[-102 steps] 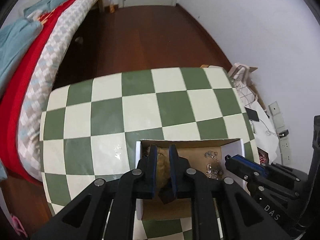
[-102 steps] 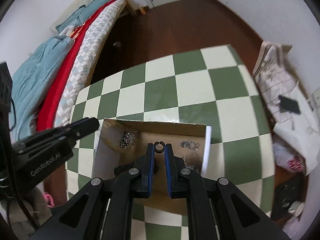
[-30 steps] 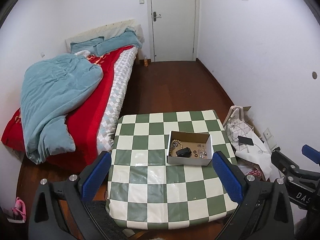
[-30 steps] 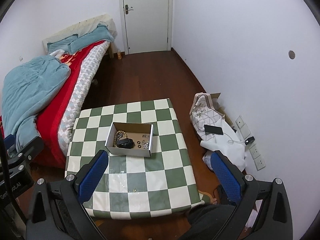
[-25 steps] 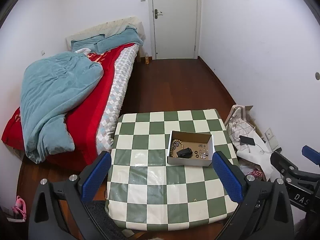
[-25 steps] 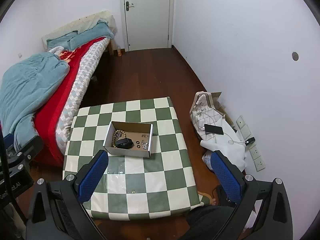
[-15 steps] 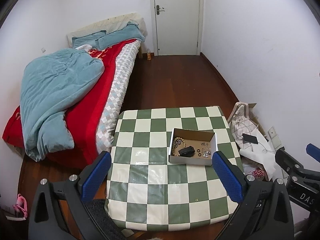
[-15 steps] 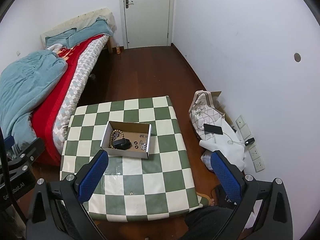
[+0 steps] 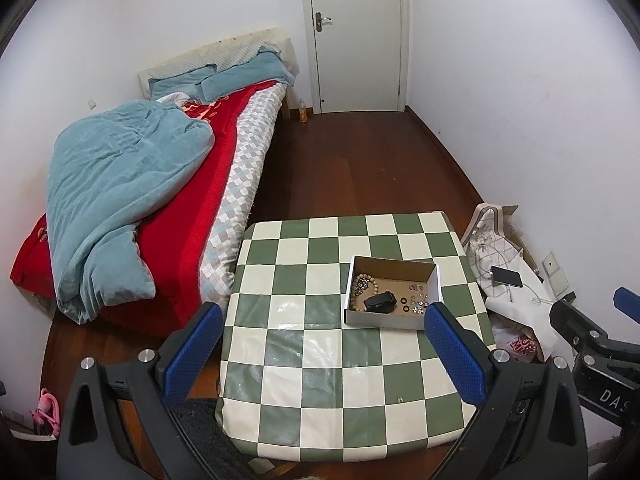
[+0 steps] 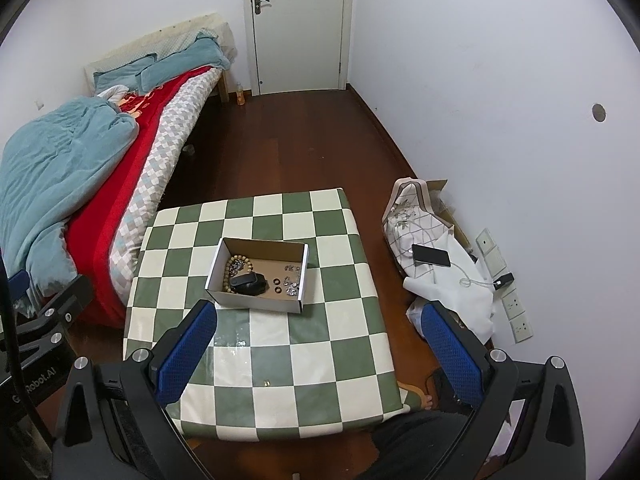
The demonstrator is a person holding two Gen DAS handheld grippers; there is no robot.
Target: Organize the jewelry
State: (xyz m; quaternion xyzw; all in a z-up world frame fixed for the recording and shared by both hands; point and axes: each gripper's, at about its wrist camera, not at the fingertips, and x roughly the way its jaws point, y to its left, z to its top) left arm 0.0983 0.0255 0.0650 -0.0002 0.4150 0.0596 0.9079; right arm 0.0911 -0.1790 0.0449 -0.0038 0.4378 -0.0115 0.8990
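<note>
Cardboard box (image 10: 256,298) sits on the far-middle part of the checkered table (image 10: 328,344), open-topped, with the jewelry loose on its floor: a wooden bead bracelet (image 10: 233,265) curled at the left end, a black band-like piece (image 10: 249,282) lying partly over it, two small dark rings (image 10: 277,285) just right of that, and a scatter of tiny silver pieces (image 10: 291,282) toward the right wall of the box. I judge all of it very light. The bracelet should be limp and will drape, so I would pinch it across a couple of beads at its exposed far arc rather than scoop it. The silver bits look slippery and too small to make out singly; each needs a fine tip pinch from straight above, and the box itself may slide if nudged. One tiny gold-coloured speck (image 10: 267,382) lies on the table near me, well apart from the box. My left gripper (image 9: 320,354) is spread wide and holds nothing, high above the near table edge; my right gripper (image 10: 320,350) is likewise spread wide and empty. Left of the table runs a bed (image 10: 96,184) with a teal blanket; right of it, a phone (image 10: 431,255) rests on a bag on the floor.
</note>
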